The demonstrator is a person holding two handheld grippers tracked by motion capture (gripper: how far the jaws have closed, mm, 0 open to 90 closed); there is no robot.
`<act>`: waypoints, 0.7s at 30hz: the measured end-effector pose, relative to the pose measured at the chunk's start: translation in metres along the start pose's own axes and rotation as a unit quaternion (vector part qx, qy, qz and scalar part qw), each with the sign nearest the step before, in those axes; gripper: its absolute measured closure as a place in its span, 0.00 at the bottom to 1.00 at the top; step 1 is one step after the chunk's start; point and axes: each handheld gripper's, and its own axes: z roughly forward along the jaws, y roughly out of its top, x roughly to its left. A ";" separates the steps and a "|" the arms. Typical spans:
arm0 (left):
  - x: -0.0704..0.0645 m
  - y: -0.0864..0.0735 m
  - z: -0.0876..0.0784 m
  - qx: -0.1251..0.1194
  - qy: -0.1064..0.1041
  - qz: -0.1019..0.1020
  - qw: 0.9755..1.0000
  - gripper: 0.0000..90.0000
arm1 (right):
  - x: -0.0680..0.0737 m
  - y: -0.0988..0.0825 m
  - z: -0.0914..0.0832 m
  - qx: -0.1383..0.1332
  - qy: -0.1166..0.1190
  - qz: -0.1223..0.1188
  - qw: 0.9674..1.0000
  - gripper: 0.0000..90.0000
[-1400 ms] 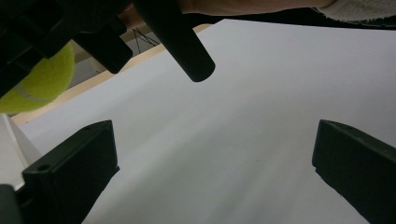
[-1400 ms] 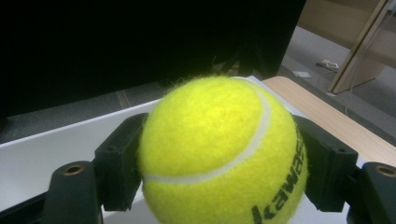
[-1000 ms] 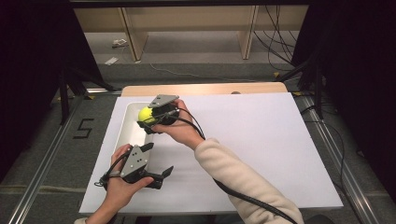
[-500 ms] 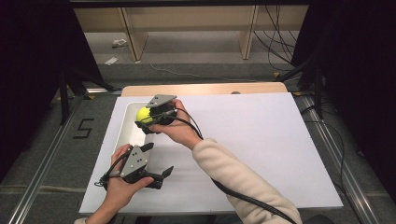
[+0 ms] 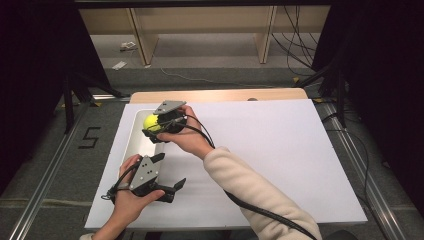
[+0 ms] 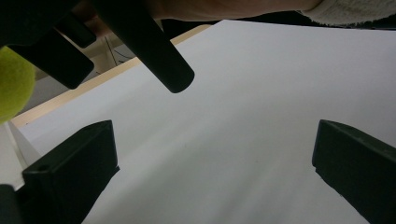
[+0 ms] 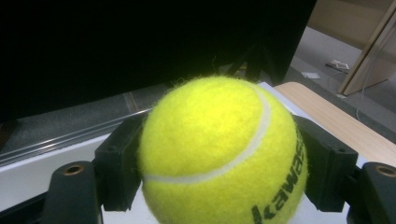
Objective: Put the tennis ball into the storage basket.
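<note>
Tennis ball (image 5: 151, 122) sits clamped in your right gripper (image 5: 159, 126) directly above the white tray (image 5: 138, 142); your left gripper (image 5: 172, 189), jaws apart, waits nearer you.

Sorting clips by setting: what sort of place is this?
Likely a lab recording bay: white-covered table, black curtains, loose floor cables, right gripper holding a tennis ball.

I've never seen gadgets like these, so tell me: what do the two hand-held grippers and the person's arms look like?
Each gripper, left gripper and right gripper, is a black hand-held tool with two blocky black jaws, a grey three-cornered plate on top dotted with small holes, and a black cable trailing off. The right arm wears a cream long sleeve. Both hands are ungloved.
</note>
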 end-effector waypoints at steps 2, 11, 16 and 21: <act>0.000 0.000 0.000 0.000 0.001 0.000 1.000 0.00 | 0.000 0.000 0.001 0.000 0.001 -0.001 1.000 0.30; 0.000 0.000 0.000 -0.001 0.001 0.000 1.000 0.00 | 0.003 0.002 0.004 0.002 0.004 -0.002 1.000 0.30; 0.000 0.000 0.000 -0.001 0.001 0.000 1.000 0.00 | 0.004 0.004 0.005 0.000 0.005 -0.002 1.000 0.30; 0.000 0.000 0.000 0.000 0.001 0.000 1.000 0.00 | 0.004 0.004 0.008 0.000 0.006 -0.002 1.000 0.30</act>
